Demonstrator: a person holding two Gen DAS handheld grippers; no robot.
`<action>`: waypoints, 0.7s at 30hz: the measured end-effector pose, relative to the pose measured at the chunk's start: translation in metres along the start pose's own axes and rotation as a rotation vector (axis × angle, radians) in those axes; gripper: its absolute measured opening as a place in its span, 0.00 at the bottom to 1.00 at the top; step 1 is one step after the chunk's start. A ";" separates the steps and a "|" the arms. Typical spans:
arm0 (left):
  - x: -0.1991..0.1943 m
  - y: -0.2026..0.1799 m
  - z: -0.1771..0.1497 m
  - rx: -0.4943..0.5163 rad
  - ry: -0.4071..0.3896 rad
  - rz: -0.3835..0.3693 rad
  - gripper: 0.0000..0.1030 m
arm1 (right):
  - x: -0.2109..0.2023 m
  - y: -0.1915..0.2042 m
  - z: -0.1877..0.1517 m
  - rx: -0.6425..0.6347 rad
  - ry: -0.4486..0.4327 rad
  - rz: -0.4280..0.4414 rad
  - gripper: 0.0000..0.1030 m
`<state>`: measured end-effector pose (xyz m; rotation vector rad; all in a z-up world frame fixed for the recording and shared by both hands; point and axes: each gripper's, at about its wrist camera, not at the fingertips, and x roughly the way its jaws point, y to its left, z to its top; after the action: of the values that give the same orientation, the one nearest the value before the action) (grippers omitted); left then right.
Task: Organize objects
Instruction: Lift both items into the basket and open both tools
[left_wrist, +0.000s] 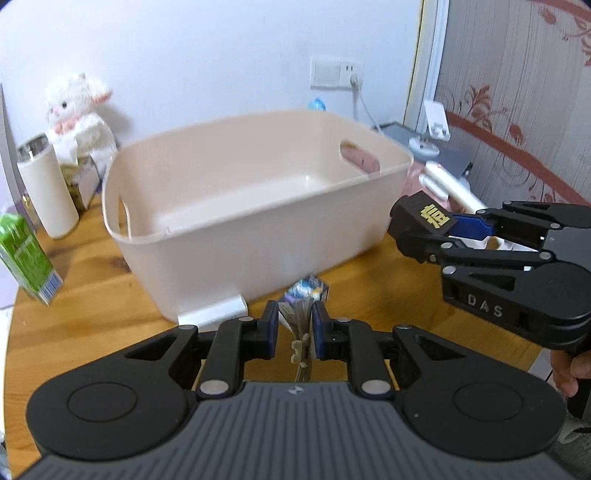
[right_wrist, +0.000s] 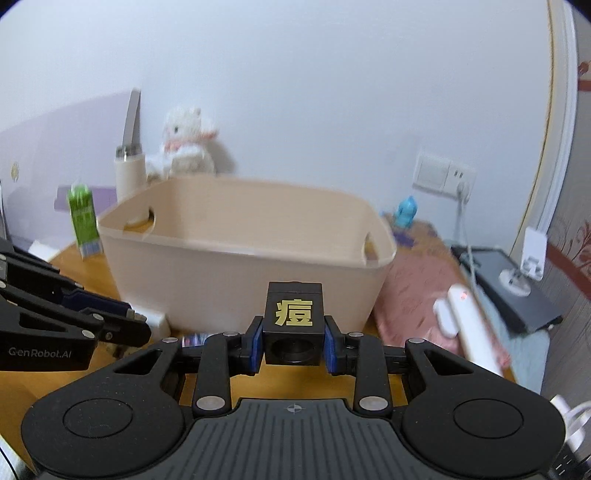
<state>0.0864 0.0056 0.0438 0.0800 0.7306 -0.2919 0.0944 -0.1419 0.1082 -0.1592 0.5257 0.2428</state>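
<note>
A beige plastic basket (left_wrist: 255, 206) with cut-out handles stands on the round wooden table (left_wrist: 92, 295); it also shows in the right wrist view (right_wrist: 240, 254). My left gripper (left_wrist: 294, 319) is shut on a thin, flat, printed packet (left_wrist: 295, 317) held just in front of the basket's near wall. My right gripper (right_wrist: 294, 336) is shut on a black box with a gold character (right_wrist: 294, 321), held near the basket's side. That box shows in the left wrist view (left_wrist: 421, 218) at the right of the basket.
A white tumbler (left_wrist: 48, 192), a green carton (left_wrist: 27, 254) and a white plush toy (left_wrist: 79, 110) stand at the left. A small white block (left_wrist: 214, 314) lies against the basket. A colourful packet (left_wrist: 308, 288) lies on the table. A white tube (right_wrist: 469, 325) lies right.
</note>
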 end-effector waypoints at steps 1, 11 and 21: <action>-0.003 0.001 0.004 -0.002 -0.014 0.002 0.20 | -0.003 -0.001 0.005 0.000 -0.015 -0.001 0.28; -0.014 0.011 0.055 0.008 -0.114 0.058 0.20 | -0.005 -0.007 0.047 0.021 -0.125 0.011 0.28; 0.030 0.027 0.090 -0.001 -0.119 0.139 0.20 | 0.033 -0.019 0.071 0.063 -0.128 0.004 0.28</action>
<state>0.1738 0.0091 0.0898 0.1113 0.6043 -0.1622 0.1608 -0.1389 0.1540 -0.0807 0.4060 0.2385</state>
